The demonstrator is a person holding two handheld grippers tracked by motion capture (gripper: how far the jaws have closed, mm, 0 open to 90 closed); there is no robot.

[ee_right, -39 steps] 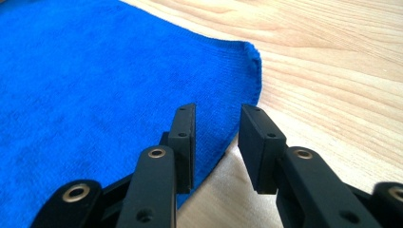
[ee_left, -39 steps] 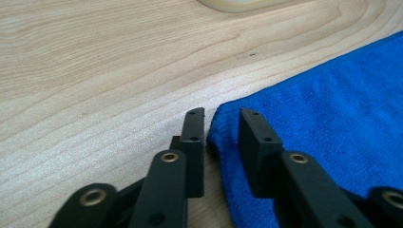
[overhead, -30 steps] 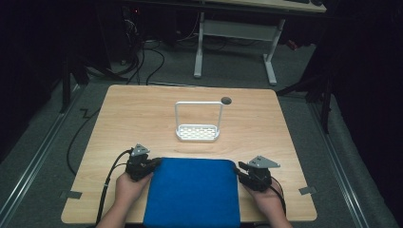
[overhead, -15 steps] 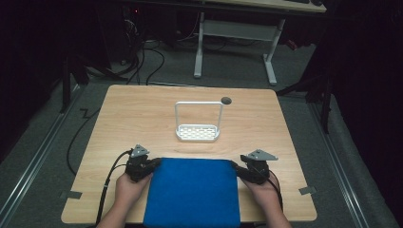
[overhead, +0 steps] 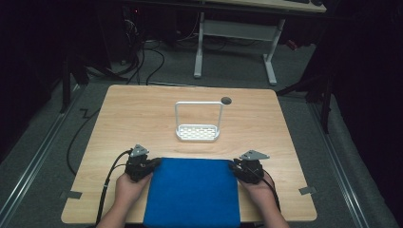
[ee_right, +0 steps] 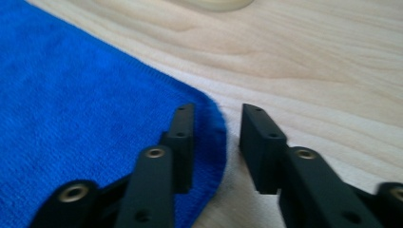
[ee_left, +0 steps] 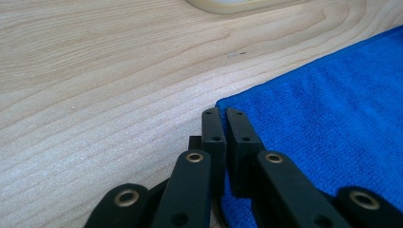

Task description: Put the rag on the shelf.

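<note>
While the left gripper (ee_left: 222, 114) pinches the blue cloth's (overhead: 192, 192) far left corner, the right gripper (ee_right: 216, 126) has closed in on the right corner, jaws still apart, suggesting a two-handed lift.

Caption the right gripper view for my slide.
Open right gripper straddling the corner of a blue towel on a wooden table.

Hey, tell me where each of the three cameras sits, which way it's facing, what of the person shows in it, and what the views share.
High view: fixed above the person's side, looking forward and down on the table; both forearms, the left gripper and right gripper show.
Left gripper view: rides the left gripper, looking along its near-closed jaws at the blue cloth corner.
Right gripper view: rides the right gripper, looking along its spread jaws straddling the opposite corner.
Shared: all three views show the cloth; the white rack base edges both gripper views.
</note>
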